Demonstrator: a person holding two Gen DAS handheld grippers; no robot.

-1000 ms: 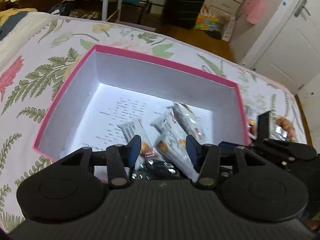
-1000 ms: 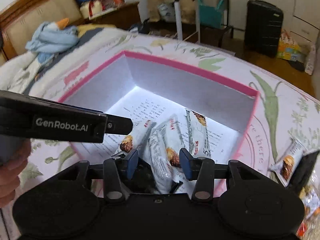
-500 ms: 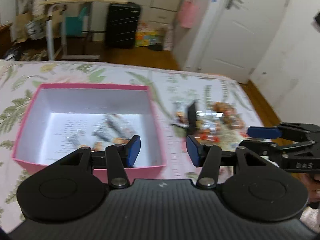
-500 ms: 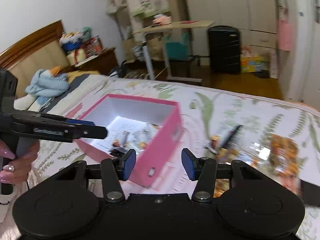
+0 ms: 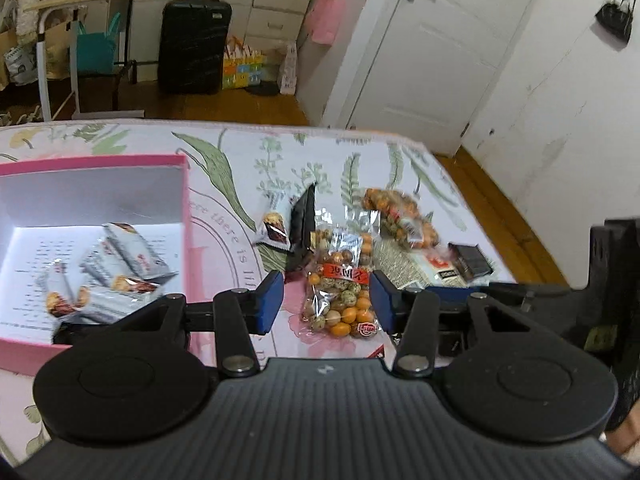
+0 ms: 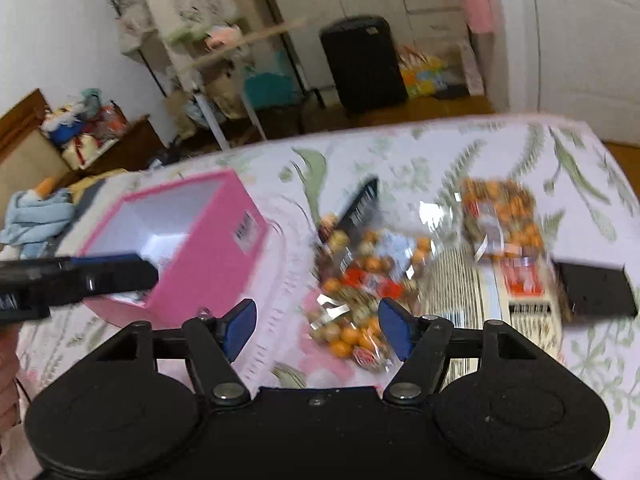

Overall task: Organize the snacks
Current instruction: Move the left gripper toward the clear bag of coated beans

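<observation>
A pink box [image 5: 186,216] on the floral bedspread holds several silver snack bars [image 5: 128,256]; it shows at left in the right wrist view [image 6: 208,240]. Loose snacks lie right of it: a clear bag of orange and green nuts [image 5: 340,296] [image 6: 360,280], a second nut bag [image 5: 400,216] [image 6: 500,216], a silver bar [image 5: 274,226], a black packet [image 5: 302,228] and a dark packet [image 5: 470,260]. My left gripper [image 5: 326,306] is open and empty above the near nut bag. My right gripper [image 6: 318,332] is open and empty over the same bag.
The bed ends at the far side and right, with wooden floor beyond [image 5: 500,216]. A black suitcase [image 5: 194,44], a desk with a teal bag [image 5: 96,48] and a white door [image 5: 432,60] stand behind. A striped white sheet [image 6: 460,292] lies under the snacks.
Both grippers swung right, from over the pink box to over the loose snacks. Both stayed open and empty.
</observation>
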